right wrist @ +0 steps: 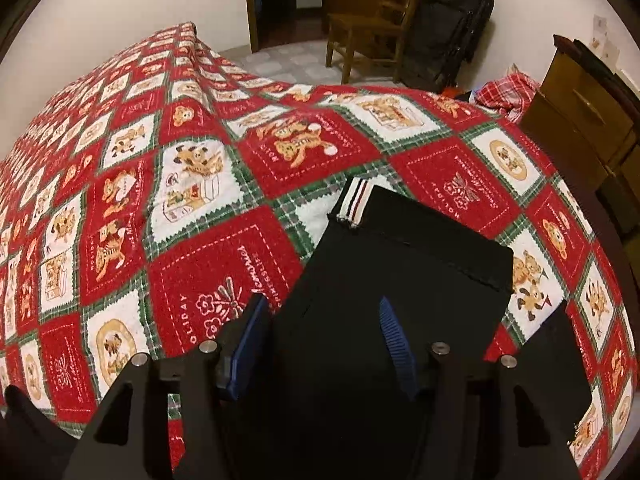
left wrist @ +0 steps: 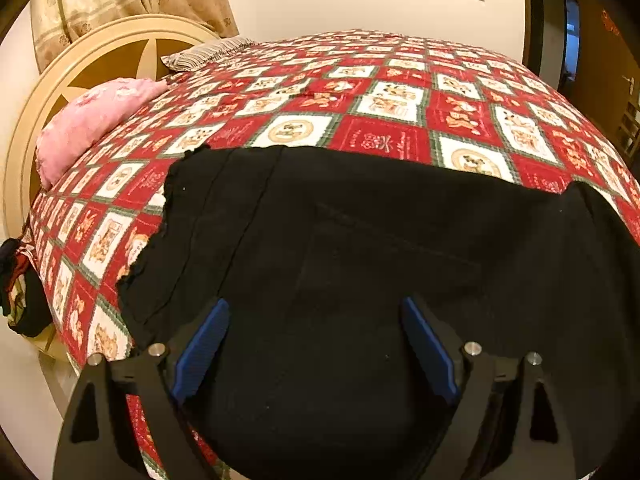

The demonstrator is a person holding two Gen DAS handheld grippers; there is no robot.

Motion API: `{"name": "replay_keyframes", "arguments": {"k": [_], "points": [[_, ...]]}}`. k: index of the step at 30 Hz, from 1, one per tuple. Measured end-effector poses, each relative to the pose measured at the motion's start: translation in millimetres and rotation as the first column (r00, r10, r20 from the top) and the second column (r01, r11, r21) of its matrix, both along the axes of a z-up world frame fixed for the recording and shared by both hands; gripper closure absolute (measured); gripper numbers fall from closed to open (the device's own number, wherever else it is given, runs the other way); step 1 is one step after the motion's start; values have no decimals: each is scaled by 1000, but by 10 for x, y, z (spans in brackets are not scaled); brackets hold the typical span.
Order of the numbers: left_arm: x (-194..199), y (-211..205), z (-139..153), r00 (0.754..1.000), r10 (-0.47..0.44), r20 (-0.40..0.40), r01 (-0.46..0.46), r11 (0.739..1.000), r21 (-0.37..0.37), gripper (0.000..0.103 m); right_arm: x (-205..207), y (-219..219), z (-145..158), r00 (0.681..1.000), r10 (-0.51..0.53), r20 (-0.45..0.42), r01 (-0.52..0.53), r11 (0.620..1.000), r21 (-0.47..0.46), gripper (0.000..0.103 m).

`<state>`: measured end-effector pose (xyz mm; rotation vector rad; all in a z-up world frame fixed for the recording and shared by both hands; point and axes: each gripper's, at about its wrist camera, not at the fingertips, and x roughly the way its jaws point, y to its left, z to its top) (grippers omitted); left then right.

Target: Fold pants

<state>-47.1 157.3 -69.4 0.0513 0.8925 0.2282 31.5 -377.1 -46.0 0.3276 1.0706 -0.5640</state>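
Black pants (left wrist: 360, 248) lie spread flat on a bed covered by a red, white and green teddy-bear quilt (left wrist: 380, 96). The waist end, with a frilly edge (left wrist: 160, 224), is in the left wrist view. My left gripper (left wrist: 315, 304) hovers just over the cloth, open wide, and its blue pads (left wrist: 204, 348) hold nothing. In the right wrist view the leg ends (right wrist: 420, 256) lie stacked, with a striped band (right wrist: 354, 200) at the far hem. My right gripper (right wrist: 322, 300) stands open astride the leg's left edge, and its pads (right wrist: 394, 344) are not pressing the cloth.
A pink pillow (left wrist: 92, 120) and a striped pillow (left wrist: 208, 54) lie by the round headboard (left wrist: 100, 56). Clothes (left wrist: 20, 292) hang off the bed's left side. Beyond the foot stand a wooden chair (right wrist: 368, 24), a black bag (right wrist: 448, 20), a wooden cabinet (right wrist: 580, 112) and a plaid cloth (right wrist: 506, 90).
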Motion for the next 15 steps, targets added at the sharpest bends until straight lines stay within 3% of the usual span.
{"name": "replay_keyframes", "arguments": {"k": [1,3,4,5,10,15], "points": [[4,-2,1,1000,1,-2,-1,1000,1,12,-10,-27,4,1000,-3,0,3,1000,22,45],[7,3,1,1000,5,-5,-5,1000,-5,12,-45,-62,-29,1000,11,6,-12,995,100,73],[7,10,-1,1000,7,-6,-7,1000,-10,12,-70,-57,-19,999,21,30,-24,994,110,82],[7,17,0,1000,9,-7,-9,1000,-16,12,-132,-96,-22,998,40,58,-49,984,169,101],[0,18,2,1000,4,-9,-4,1000,-13,12,-595,-205,225,970,24,243,-81,971,227,101],[-2,35,1,1000,2,-12,-3,1000,-27,12,-1603,-292,473,908,-61,414,-57,962,266,102]]}}
